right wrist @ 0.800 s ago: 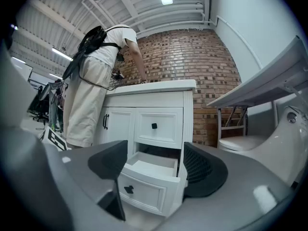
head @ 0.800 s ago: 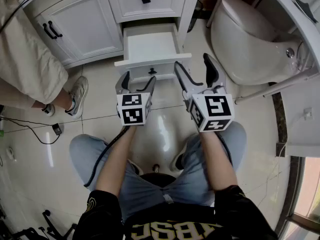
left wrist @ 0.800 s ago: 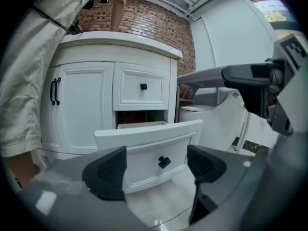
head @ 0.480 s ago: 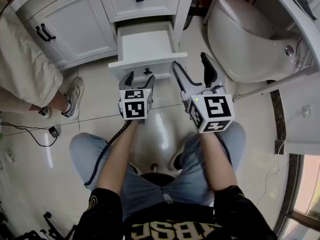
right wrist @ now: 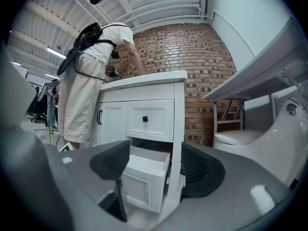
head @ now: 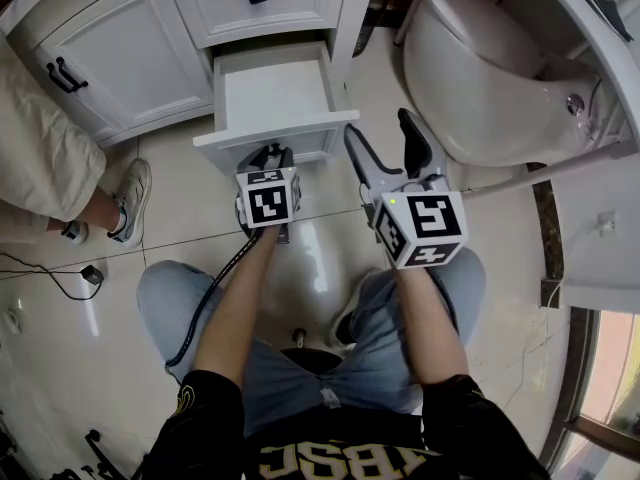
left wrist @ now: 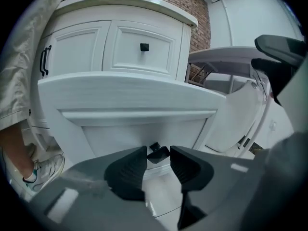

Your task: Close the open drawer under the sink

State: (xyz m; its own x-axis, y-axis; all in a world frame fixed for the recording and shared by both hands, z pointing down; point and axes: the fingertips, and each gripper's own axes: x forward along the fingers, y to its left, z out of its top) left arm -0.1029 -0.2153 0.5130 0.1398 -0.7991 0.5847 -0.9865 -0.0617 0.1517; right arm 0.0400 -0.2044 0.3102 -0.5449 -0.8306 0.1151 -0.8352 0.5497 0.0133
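While the left claw (head: pixel 268 156) pinches the drawer knob (left wrist: pixel 159 153) and the right claw (head: pixel 378 128) gapes wide, a skewed push could jam the drawer (head: pixel 275 131).

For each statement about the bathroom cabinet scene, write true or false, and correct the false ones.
1. The lower drawer is pulled out. True.
2. The right tongs are clamped on the drawer front. False: they are wide open, hold nothing and sit beside the drawer.
3. The left tongs are closed on the drawer knob. True.
4. The upper drawer is open too. False: it is shut.
5. In the head view, the toilet stands left of the cabinet. False: it stands to the right.
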